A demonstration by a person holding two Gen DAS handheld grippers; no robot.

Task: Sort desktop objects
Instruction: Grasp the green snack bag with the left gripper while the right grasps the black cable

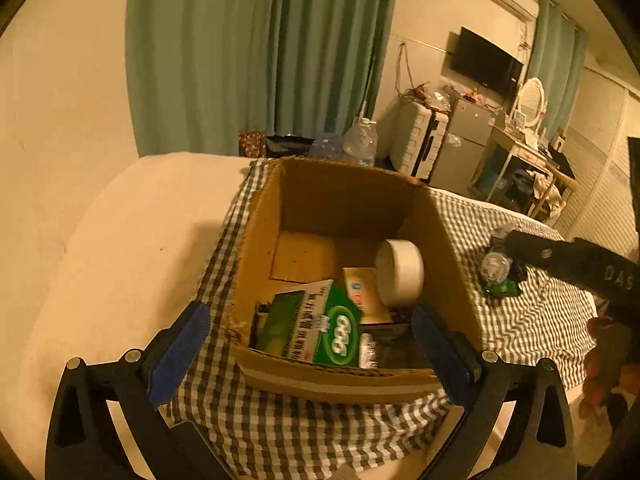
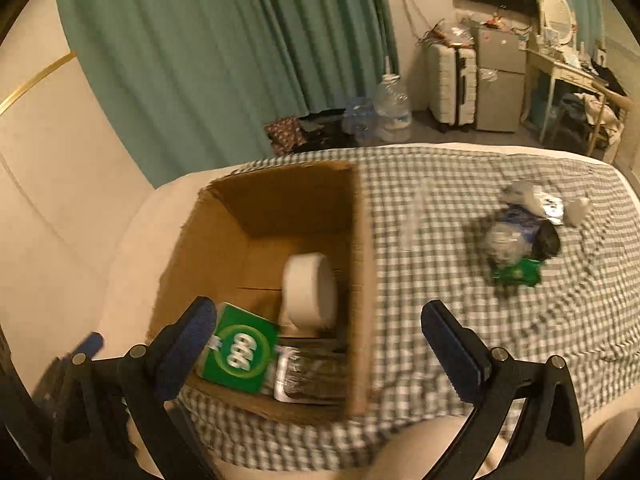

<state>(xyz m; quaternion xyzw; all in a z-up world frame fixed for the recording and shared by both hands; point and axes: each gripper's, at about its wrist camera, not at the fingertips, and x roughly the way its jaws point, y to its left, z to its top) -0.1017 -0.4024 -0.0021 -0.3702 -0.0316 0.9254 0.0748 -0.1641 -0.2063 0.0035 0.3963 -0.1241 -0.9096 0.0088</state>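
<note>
Both hand-held grippers are empty w/ fingers spread wide apart: left hand-held gripper (image 1: pixel 310 354) hangs over the near wall of the box (image 1: pixel 448 248), right hand-held gripper (image 2: pixel 320 356) straddles the box's right wall.

Box sits on a checked cloth (image 2: pixel 440 240) on the bed. Inside: green carton (image 1: pixel 320 328) leaning at the near-left, tape roll (image 1: pixel 400 272) on edge against the right wall, a small pale packet (image 1: pixel 362 292) between them, and a foil pack (image 2: pixel 308 376) at the near-right corner.

Still to sort: a pile (image 2: pixel 516 240) on the cloth, well apart from the box on its right. It looks like crumpled clear plastic w/ a green wrapper (image 2: pixel 516 274) at the near edge and white bits behind; right view is blurred, so exact items can't be told.

Step in hand, as I judge it: right gripper goes for the pile. Tips:
- Swing right clear of the box wall first, don't snag the cardboard.
- Take one item only; the green wrapper is nearest and flattest, so come in low, fingers either side of it.
- Thin film slips and the cloth may bunch, so pinch the item itself, not the fabric.
- Drop into the bare far-left of the box floor; avoid knocking the tape roll.
- Keep the left gripper near the box to steady it if it shifts.
</note>
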